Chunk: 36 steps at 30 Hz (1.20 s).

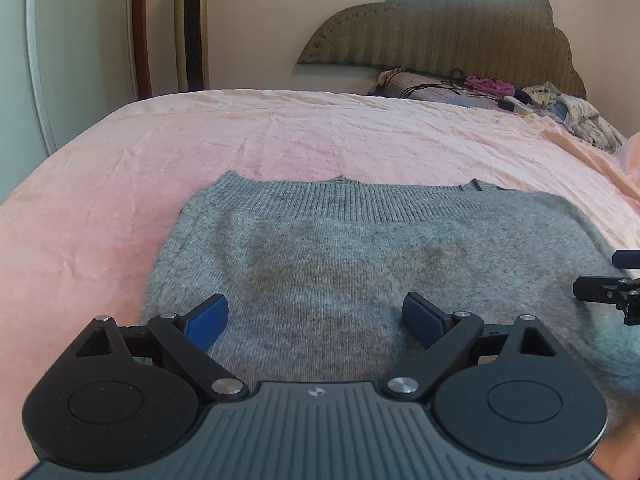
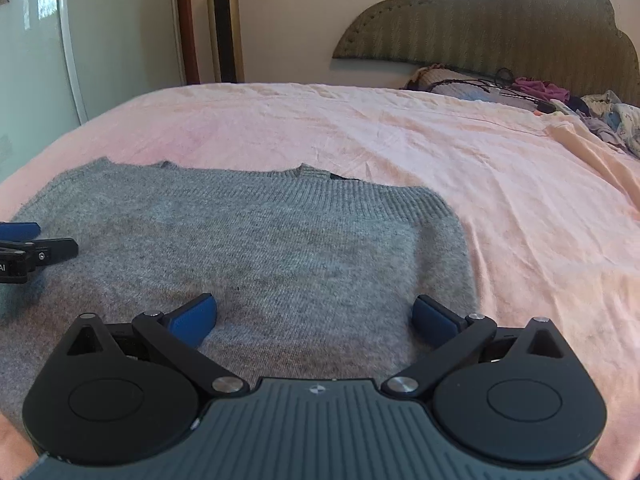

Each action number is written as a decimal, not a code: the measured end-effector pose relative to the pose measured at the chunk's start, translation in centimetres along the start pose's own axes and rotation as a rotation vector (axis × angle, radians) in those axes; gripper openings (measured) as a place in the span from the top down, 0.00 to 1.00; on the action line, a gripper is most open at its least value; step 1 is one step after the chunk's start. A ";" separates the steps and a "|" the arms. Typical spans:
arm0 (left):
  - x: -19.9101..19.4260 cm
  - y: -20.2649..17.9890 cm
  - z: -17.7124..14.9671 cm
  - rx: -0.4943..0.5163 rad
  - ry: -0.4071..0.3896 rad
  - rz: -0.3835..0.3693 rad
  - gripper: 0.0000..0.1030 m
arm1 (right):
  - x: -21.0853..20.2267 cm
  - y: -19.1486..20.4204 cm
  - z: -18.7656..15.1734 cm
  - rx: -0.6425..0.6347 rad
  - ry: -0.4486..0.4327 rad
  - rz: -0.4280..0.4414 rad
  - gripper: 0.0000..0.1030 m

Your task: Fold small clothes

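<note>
A grey knitted garment (image 1: 360, 248) lies flat on the pink bed sheet (image 1: 240, 136), its ribbed band along the far edge. It also shows in the right wrist view (image 2: 256, 248). My left gripper (image 1: 316, 316) is open and empty, hovering over the garment's near left part. My right gripper (image 2: 316, 316) is open and empty over the garment's near right part, close to its right edge. Each gripper's blue fingertips (image 1: 626, 258) show at the side of the other's view, as with the left one's fingertips (image 2: 20, 230).
The pink sheet (image 2: 480, 168) covers the bed. A pile of clothes and cables (image 1: 520, 96) lies by the green headboard (image 1: 460, 28) at the far right. A tower fan (image 1: 191, 28) and a wardrobe door (image 1: 60, 40) stand beyond the bed's far left.
</note>
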<state>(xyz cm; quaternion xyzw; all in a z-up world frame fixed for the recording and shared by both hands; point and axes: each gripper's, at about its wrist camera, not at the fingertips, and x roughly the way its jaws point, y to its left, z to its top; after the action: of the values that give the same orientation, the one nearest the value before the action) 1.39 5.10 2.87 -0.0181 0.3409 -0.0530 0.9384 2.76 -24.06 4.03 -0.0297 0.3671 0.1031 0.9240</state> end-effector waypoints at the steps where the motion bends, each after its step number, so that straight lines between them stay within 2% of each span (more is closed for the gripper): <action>1: -0.5 0.2 -0.3 -0.018 0.009 -0.020 0.08 | -1.0 0.1 0.1 0.007 -0.002 -0.009 0.00; 3: -0.6 0.1 -1.5 -0.005 0.034 -0.005 0.07 | -2.9 0.3 -0.4 -0.004 -0.031 0.009 0.00; 4: -0.7 0.0 -2.3 0.022 0.011 0.001 0.07 | -3.2 0.4 -0.8 -0.012 -0.026 0.004 0.00; 6: -0.8 -0.2 -2.9 0.056 -0.006 -0.003 0.07 | -2.2 0.5 -2.1 -0.045 0.052 -0.019 0.00; 8: -1.0 0.0 -2.4 0.052 0.015 0.003 0.06 | -2.2 -0.3 -3.7 -0.061 0.011 0.006 0.00; 11: -3.4 0.9 -2.0 -0.020 0.012 0.021 0.07 | -2.8 -2.0 -2.9 0.024 0.071 0.003 0.01; 12: -4.8 1.7 -2.4 -0.067 0.001 0.007 0.07 | -3.7 -2.5 -2.6 0.070 0.085 -0.016 0.04; 13: -6.0 2.4 -2.8 -0.126 -0.008 0.000 0.07 | -4.8 -3.2 -2.6 0.118 0.073 0.008 0.04; 16: -8.9 5.7 -5.5 -0.402 0.021 -0.074 0.07 | -8.9 -5.9 -4.1 0.300 0.012 0.091 0.01; 18: -10.1 7.3 -7.9 -0.582 0.050 -0.104 0.07 | -10.8 -8.3 -6.0 0.470 0.026 0.163 0.01; 20: -11.1 8.0 -9.5 -0.691 0.015 -0.146 0.07 | -11.8 -10.1 -8.1 0.625 0.068 0.213 0.01; 23: -10.1 9.0 -10.4 -0.892 0.020 -0.305 0.03 | -12.1 -10.7 -10.4 0.763 0.102 0.292 0.00; 24: -9.4 9.1 -10.3 -0.917 0.021 -0.340 0.01 | -11.9 -10.4 -10.5 0.767 0.099 0.304 0.00; 29: -6.4 8.4 -8.5 -0.984 0.023 -0.377 0.01 | -8.7 -8.3 -8.5 0.776 0.085 0.340 0.00; 32: -5.9 8.3 -8.0 -0.991 0.004 -0.343 0.02 | -7.3 -7.8 -7.4 0.801 0.075 0.344 0.00; 34: -5.8 8.2 -7.9 -0.970 0.007 -0.312 0.13 | -6.9 -8.0 -7.1 0.815 0.070 0.354 0.09; 35: -5.8 8.2 -7.9 -0.960 0.000 -0.294 0.20 | -6.5 -8.2 -7.2 0.837 0.084 0.363 0.18; 36: -5.6 8.6 -7.9 -0.955 0.006 -0.261 0.41 | -6.2 -8.4 -7.2 0.855 0.079 0.366 0.20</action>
<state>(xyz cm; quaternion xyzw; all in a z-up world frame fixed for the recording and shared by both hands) -7.20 14.25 -0.20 -0.4885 0.3248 -0.0079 0.8098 -4.72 -34.21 2.90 0.4151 0.4106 0.1029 0.8053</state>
